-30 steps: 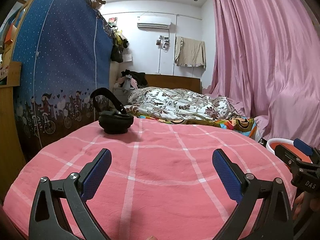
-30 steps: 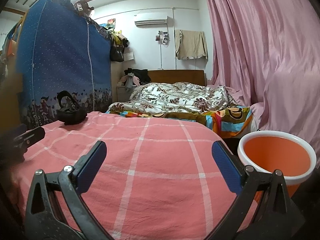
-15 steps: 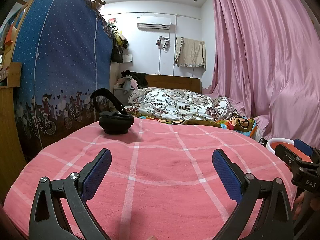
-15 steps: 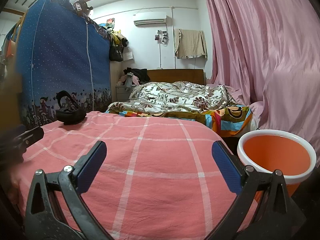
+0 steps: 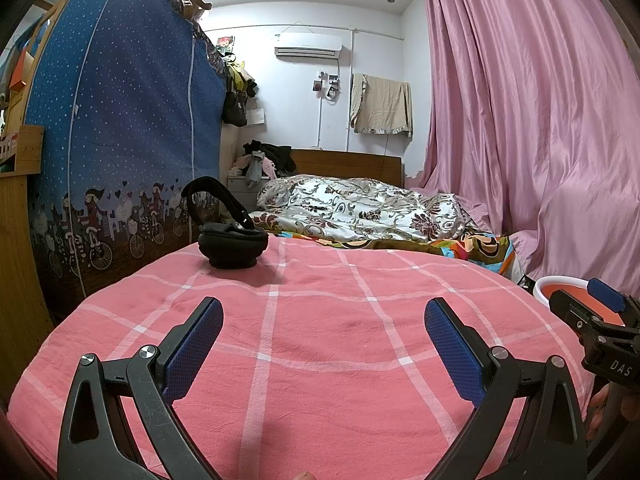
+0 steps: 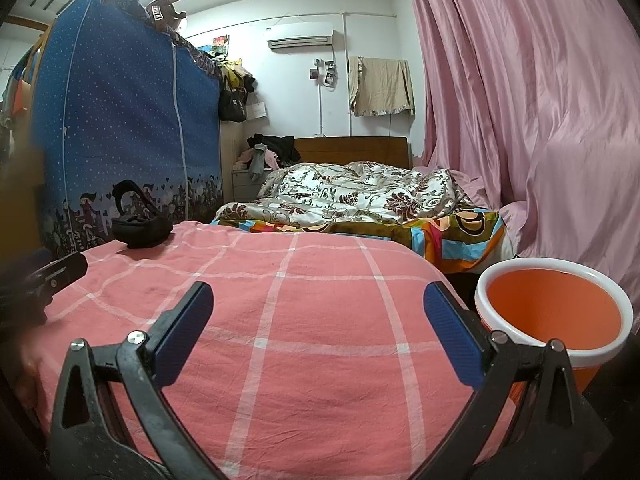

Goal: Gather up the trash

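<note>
Looking along the left gripper [image 5: 323,330], jaws wide apart and empty over the pink checked bench [image 5: 320,360]; nothing has shifted, black pouch [image 5: 233,245] unmoved at the far edge. Right view: right gripper [image 6: 318,320] equally spread, the orange bin [image 6: 554,312] beside the bench as before. No trash shows, so collecting seems finished or unstarted.

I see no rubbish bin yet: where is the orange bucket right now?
In the right wrist view the orange bucket stands on the floor at lower right, beside the pink checked cloth and before the pink curtain.
</note>
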Tool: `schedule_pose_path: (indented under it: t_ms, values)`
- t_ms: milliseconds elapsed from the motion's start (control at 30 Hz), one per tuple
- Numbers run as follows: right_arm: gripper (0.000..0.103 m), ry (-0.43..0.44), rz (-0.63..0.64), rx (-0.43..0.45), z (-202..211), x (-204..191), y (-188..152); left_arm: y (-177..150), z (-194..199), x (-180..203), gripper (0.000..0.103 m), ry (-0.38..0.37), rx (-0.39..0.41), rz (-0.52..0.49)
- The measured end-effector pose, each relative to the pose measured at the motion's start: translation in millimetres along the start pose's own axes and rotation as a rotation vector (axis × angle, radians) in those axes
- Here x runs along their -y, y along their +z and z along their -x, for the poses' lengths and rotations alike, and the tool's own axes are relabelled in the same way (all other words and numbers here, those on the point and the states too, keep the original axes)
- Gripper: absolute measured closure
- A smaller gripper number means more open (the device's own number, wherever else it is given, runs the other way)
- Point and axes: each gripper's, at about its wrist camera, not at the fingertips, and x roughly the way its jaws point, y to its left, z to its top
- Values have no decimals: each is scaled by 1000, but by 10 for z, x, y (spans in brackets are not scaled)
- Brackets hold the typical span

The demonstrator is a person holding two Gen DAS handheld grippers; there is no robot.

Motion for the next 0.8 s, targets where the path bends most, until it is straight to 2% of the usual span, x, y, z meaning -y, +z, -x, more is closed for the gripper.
schedule_pose_path:
  t_ms: [800]
  values:
    - [0, 1, -2, -4, 0, 4, -25, -4, 0, -10, 4, -1, 0, 0]
